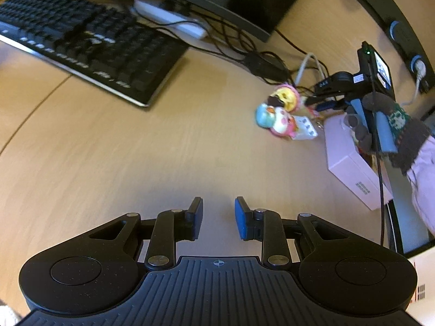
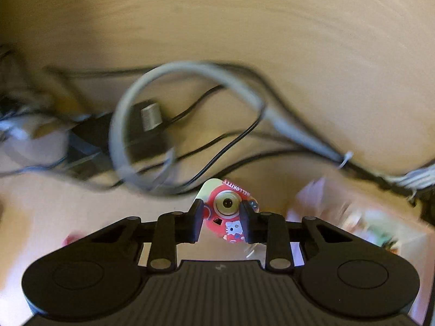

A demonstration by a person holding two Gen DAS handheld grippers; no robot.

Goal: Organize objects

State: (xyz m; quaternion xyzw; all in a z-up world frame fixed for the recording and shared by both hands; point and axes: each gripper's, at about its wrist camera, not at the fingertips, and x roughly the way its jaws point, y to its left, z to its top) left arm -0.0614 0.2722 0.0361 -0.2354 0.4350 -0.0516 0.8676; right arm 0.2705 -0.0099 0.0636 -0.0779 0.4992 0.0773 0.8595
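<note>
Wooden desk (image 1: pixel 114 149), keyboard (image 1: pixel 81 43); left gripper (image 1: pixel 218 218) narrow, empty; right gripper (image 2: pixel 221 218) clamps red charm (image 2: pixel 225 214).

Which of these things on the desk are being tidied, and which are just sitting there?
Part of the tidying:
- red Hello Kitty charm, between the right gripper fingers
- toy figures
- pink box

Just lying about:
- keyboard
- black cables
- grey cable
- white power strip

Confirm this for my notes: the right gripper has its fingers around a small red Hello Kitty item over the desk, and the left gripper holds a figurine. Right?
Not quite. The left wrist view shows the left gripper holding nothing, only bare desk between its fingers; the figurines lie farther off. The right gripper does have its fingers around the red Hello Kitty item.
</note>
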